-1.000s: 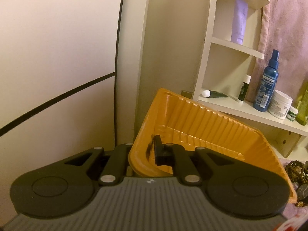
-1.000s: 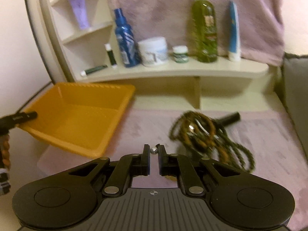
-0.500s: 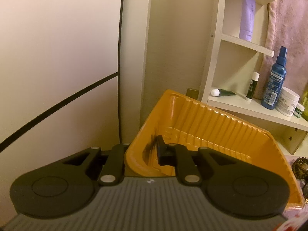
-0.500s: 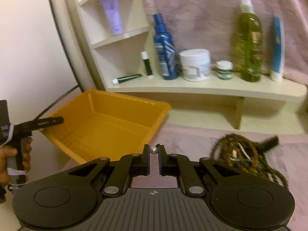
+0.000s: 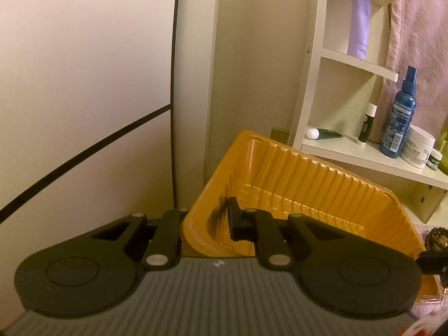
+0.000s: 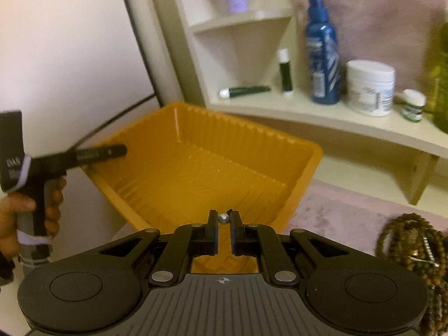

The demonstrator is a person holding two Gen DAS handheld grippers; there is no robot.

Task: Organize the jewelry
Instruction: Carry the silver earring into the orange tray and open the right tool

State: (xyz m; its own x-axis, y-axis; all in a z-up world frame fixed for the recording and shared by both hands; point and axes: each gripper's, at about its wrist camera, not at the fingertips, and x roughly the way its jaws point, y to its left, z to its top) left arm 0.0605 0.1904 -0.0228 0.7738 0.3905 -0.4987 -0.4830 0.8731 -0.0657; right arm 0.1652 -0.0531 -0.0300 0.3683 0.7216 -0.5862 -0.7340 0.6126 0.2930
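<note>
My left gripper (image 5: 208,221) is shut on the near left wall of the orange tray (image 5: 313,184), one finger inside and one outside, holding it tilted. In the right wrist view the left gripper (image 6: 112,151) clamps the tray's (image 6: 196,168) left rim. My right gripper (image 6: 224,219) is shut on a small silver bead (image 6: 224,218), held over the tray's near edge. A pile of brown beaded necklaces (image 6: 411,240) lies on the pink mat at right, and its edge shows in the left wrist view (image 5: 436,238).
A cream shelf unit (image 6: 322,112) behind the tray holds a blue spray bottle (image 6: 322,50), a white jar (image 6: 369,86), a green tube (image 6: 246,91) and a small stick (image 6: 285,72). A pink towel (image 6: 378,14) hangs behind. A white wall is at the left.
My right gripper has carried the silver bead left, from beside the necklace pile to over the tray. The left gripper keeps its hold on the tray.
</note>
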